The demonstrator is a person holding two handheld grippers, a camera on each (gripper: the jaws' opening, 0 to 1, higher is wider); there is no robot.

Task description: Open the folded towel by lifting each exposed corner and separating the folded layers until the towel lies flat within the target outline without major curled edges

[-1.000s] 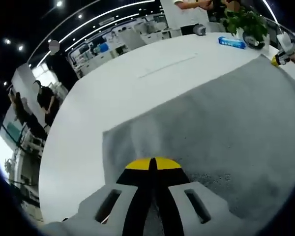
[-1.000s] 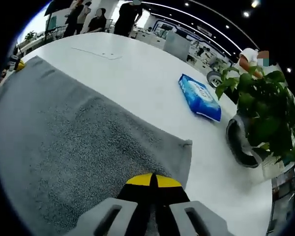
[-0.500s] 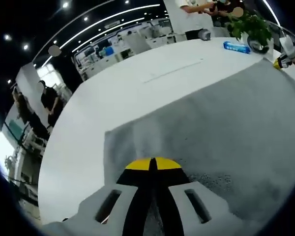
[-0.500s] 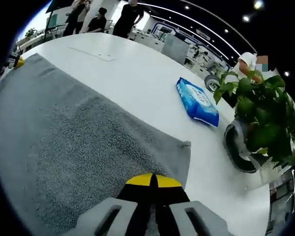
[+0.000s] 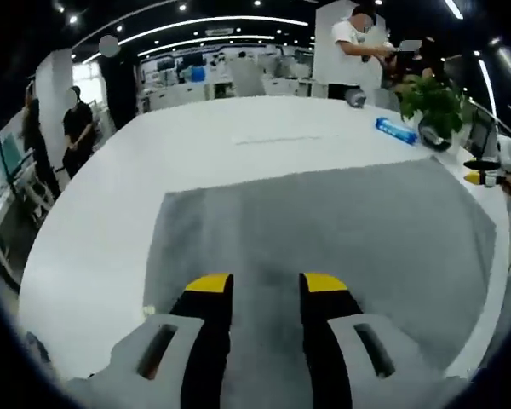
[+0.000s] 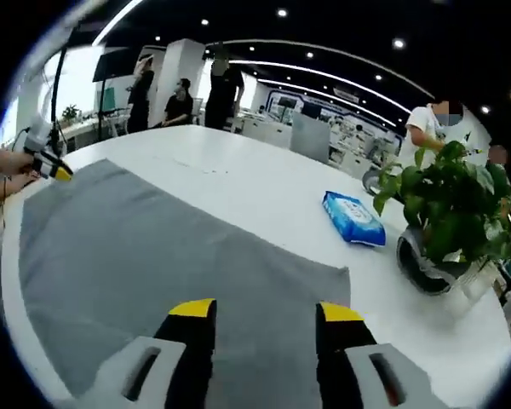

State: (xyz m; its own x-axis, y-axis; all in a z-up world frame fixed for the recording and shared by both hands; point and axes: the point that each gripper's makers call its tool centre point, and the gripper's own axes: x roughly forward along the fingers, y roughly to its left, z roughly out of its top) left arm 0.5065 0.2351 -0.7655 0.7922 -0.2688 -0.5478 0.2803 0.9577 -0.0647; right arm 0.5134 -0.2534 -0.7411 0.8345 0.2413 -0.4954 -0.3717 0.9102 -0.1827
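The grey towel [image 5: 324, 221] lies spread out flat on the white table [image 5: 94, 230], with its far edge straight and its corners down. My left gripper [image 5: 266, 285] hovers over the towel's near edge, open, with nothing between its yellow-tipped jaws. Over the opposite end of the towel [image 6: 153, 256] my right gripper [image 6: 266, 311] is also open and holds nothing. The right gripper [image 5: 481, 176] shows at the far right of the left gripper view, and the left gripper [image 6: 55, 169] at the far left of the right gripper view, with a hand behind it.
A blue wipes packet [image 6: 353, 218] and a potted plant [image 6: 447, 200] stand on the table beyond the towel's right end. A faint line [image 5: 272, 139] marks the table past the towel. People stand at the table's far side [image 5: 358, 43].
Both grippers were shut on the towel's near edge and have opened and let it go. Both views have levelled out, and the towel now lies flat.
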